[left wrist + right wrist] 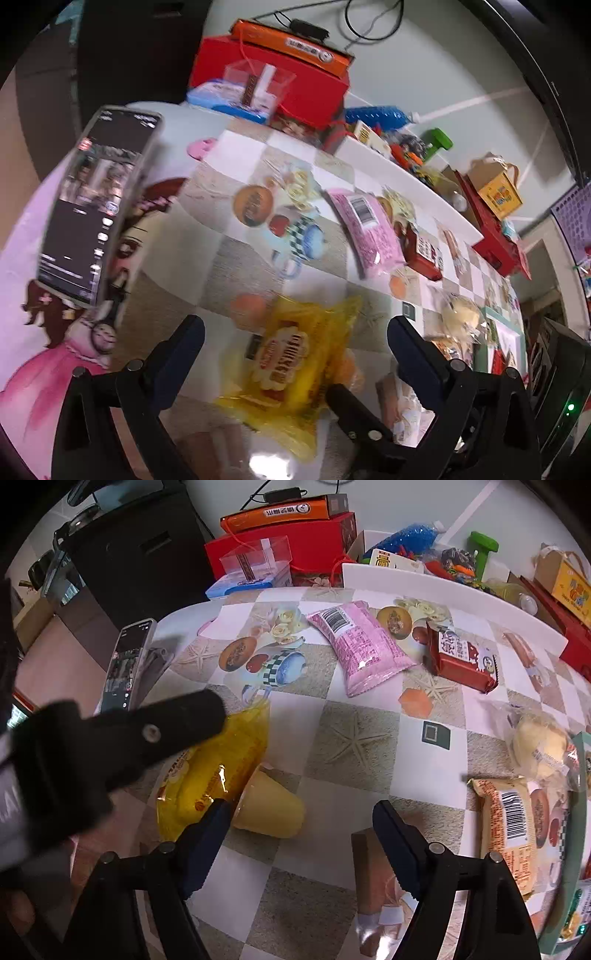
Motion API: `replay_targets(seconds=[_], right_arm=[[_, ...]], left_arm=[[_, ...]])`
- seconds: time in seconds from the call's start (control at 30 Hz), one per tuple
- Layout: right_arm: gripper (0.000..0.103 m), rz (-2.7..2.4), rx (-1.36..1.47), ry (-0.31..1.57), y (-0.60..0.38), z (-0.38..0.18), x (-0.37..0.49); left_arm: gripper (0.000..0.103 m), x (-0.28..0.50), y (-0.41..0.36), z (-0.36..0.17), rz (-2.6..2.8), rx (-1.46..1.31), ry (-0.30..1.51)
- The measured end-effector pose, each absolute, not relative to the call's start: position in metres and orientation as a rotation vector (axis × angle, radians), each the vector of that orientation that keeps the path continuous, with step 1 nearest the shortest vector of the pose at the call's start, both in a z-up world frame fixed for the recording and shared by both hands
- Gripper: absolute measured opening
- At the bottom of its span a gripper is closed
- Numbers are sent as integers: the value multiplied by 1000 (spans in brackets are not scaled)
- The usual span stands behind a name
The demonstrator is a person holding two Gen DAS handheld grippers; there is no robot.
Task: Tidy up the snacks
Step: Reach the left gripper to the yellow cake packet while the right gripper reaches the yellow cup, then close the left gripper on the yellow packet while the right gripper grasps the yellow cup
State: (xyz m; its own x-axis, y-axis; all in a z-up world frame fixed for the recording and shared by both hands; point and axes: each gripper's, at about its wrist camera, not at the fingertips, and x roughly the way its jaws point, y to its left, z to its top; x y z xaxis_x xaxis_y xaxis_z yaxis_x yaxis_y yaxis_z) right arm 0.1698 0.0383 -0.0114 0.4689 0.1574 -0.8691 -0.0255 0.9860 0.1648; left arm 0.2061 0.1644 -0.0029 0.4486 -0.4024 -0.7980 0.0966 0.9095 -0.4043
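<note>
Both tongs, left point(295, 332) and right point(301, 812), were released, yellow bag point(295, 365) lying near the tabletop's point(332, 904) front edge between the left ones, so I'd pinch its middle, not the crinkly edge.

A pink packet point(364, 644), a red packet point(461, 657) and a yellow bag point(218, 768) are seen lying on the patterned tabletop point(354, 738), with a phone point(127, 664) at its left edge.
</note>
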Motion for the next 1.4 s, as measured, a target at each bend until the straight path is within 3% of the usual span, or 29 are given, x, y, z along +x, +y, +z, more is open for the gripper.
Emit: replay_targets(seconds=[0.07, 0.13, 0.77, 0.83, 0.9, 1.03, 1.1, 1.13, 1.23, 1.4], right_arm=[[67, 109, 138, 1082, 38, -14, 171], [61, 97, 133, 1096, 38, -20, 173], [52, 42, 205, 1076, -1, -28, 168], [52, 31, 210, 1075, -7, -27, 167], [52, 23, 215, 1073, -12, -26, 167], [52, 19, 223, 1065, -18, -26, 166], [50, 23, 225, 1061, -19, -26, 167], [46, 27, 225, 1059, -19, -25, 167], [41, 34, 203, 1049, -15, -23, 165], [41, 39, 213, 1044, -17, -23, 163]], left_arm=[[99, 207, 160, -7, -335, -327, 1082], [99, 208, 158, -9, -342, -328, 1092], [98, 203, 140, -18, -358, -302, 1155], [93, 202, 138, -20, -356, -299, 1164], [80, 201, 135, -22, -354, -297, 1172], [76, 200, 134, -26, -344, -301, 1184], [51, 199, 135, -27, -331, -303, 1189], [44, 198, 137, -29, -317, -304, 1193], [44, 198, 139, -29, -312, -320, 1187], [43, 197, 137, -27, -310, -312, 1181]])
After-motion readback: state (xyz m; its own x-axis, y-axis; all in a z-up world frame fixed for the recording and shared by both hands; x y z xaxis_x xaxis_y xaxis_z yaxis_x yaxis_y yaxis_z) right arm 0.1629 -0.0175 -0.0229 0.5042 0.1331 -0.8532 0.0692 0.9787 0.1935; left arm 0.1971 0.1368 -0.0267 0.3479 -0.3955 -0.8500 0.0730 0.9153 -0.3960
